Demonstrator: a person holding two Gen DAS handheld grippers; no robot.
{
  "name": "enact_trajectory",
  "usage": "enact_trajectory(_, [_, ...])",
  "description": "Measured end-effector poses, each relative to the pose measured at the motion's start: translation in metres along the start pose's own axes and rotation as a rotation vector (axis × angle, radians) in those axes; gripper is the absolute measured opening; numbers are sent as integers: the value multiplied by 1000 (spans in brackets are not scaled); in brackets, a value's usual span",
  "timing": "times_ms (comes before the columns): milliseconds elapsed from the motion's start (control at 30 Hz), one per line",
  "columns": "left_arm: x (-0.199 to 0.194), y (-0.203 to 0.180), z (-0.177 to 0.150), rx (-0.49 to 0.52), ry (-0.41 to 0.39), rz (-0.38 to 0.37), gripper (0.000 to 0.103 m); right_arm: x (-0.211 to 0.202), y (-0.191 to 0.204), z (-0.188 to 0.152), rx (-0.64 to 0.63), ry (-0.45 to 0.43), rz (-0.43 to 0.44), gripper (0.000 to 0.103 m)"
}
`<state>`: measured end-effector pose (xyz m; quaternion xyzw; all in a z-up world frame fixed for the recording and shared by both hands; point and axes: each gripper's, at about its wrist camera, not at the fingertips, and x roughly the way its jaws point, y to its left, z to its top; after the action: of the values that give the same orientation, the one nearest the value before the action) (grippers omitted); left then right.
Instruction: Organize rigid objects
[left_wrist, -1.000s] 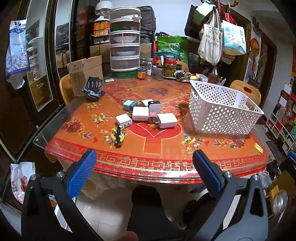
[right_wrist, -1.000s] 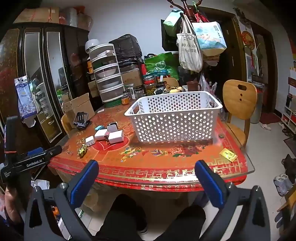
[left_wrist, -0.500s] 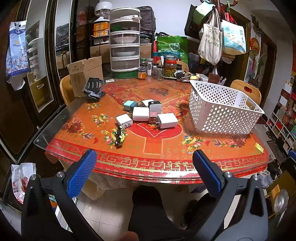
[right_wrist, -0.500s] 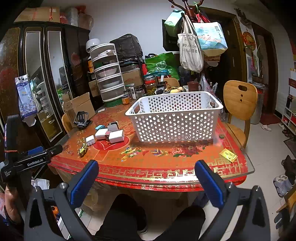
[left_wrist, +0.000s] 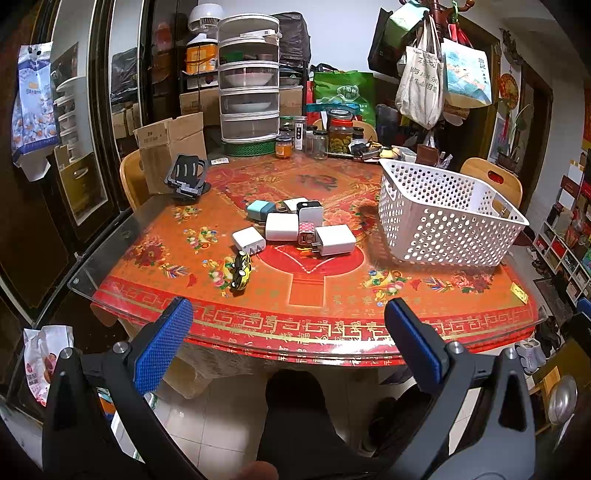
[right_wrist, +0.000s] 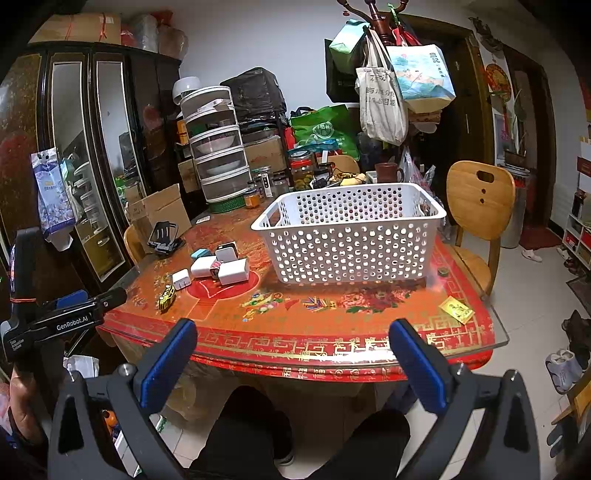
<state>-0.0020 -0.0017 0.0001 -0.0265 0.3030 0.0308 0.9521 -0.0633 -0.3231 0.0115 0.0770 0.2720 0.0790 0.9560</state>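
**Both grippers waiting open at the near edge, chargers clustered beside the basket**

The left gripper (left_wrist: 288, 332) and the right gripper (right_wrist: 293, 350) are hovering short of the worktop (left_wrist: 332, 288), each with its blue pads spread wide and holding nothing. The plug adapters (left_wrist: 291, 225) are lying bunched at the centre of the worktop, several touching one another, with a small yellow toy car (left_wrist: 241, 268) just in front of them. The white perforated basket (left_wrist: 443, 218) is standing upright to their right, apart from them, its open top facing up; it appears empty, and it is probably the intended container. The bunching is likely to make a single adapter awkward to pinch, so the outermost ones look the easier start. Bare cloth is lying between the cluster and the near rim, giving free room for an approach. Jars (left_wrist: 332, 134) and a phone stand (left_wrist: 186, 177) are crowding the far side and left corner, well apart from the cluster
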Motion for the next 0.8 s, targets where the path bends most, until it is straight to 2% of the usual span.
enact_trajectory(800, [5, 2, 0, 4, 7, 4, 102, 0, 1, 0, -4, 0, 0, 103])
